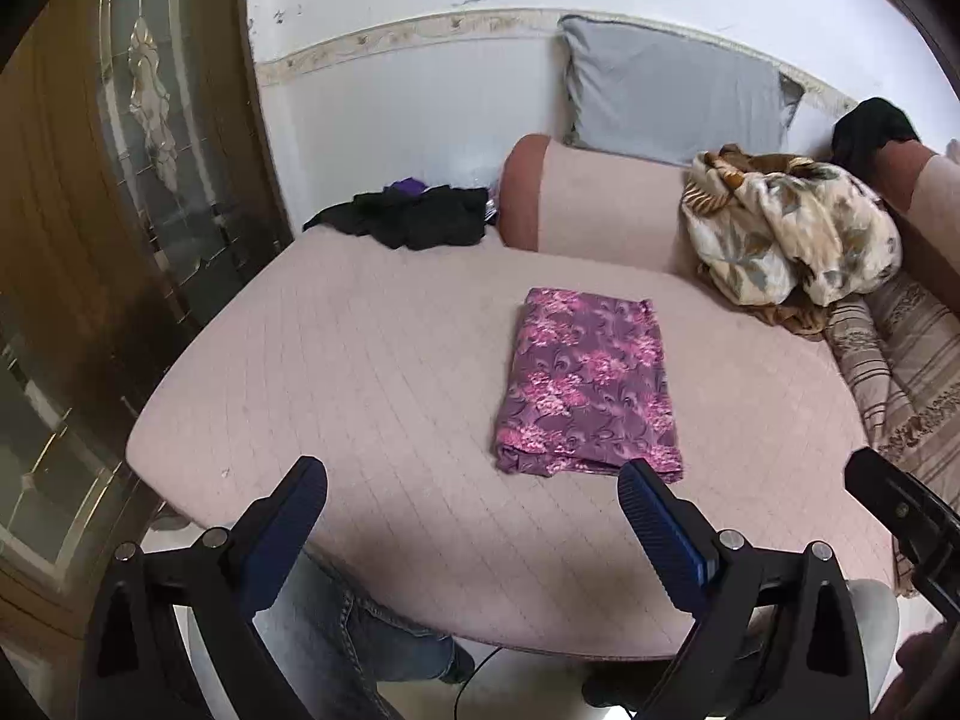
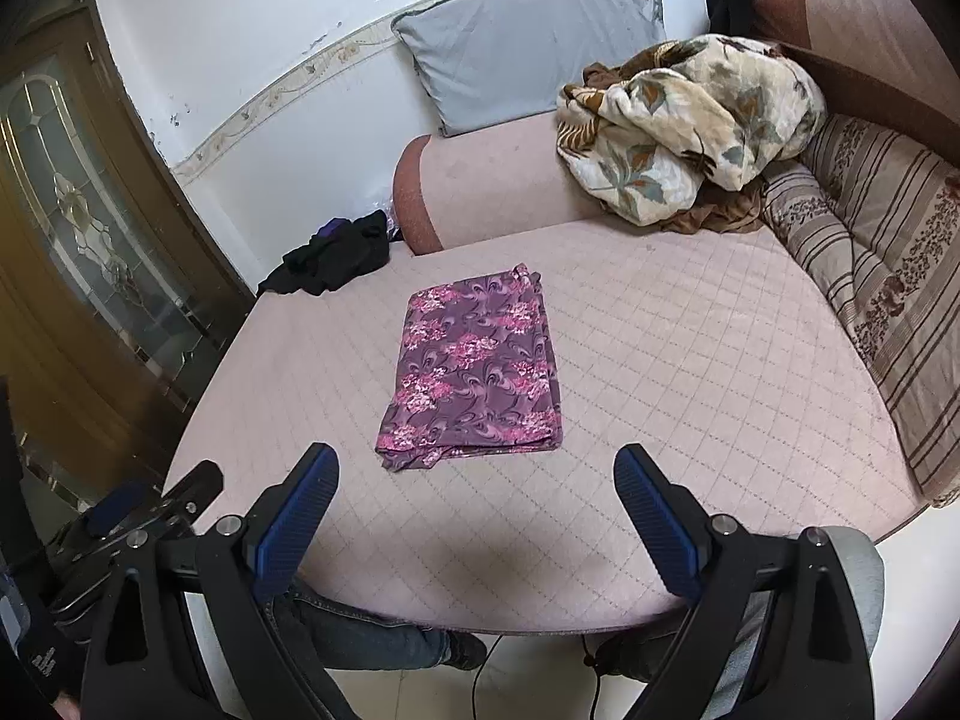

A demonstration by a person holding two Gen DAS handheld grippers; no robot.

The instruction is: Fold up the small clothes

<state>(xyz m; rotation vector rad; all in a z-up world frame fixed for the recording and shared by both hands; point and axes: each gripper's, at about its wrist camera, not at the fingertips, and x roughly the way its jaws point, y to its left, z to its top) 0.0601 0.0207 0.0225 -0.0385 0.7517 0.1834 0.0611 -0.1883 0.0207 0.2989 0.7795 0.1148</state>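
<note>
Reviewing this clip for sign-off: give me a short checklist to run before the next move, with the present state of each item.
1. Purple floral cloth folded into a flat rectangle: ok.
2. Cloth lies fully on the pink quilted bed cover, away from its edges: ok.
3. Left hand-held gripper open, nothing between its fingers: ok.
4. Right hand-held gripper open and empty: ok.
5. Next garment ready: crumpled black clothes at the far corner, out of either gripper: not ok.
6. Near corner of the cloth lying neat: cannot tell.
</note>
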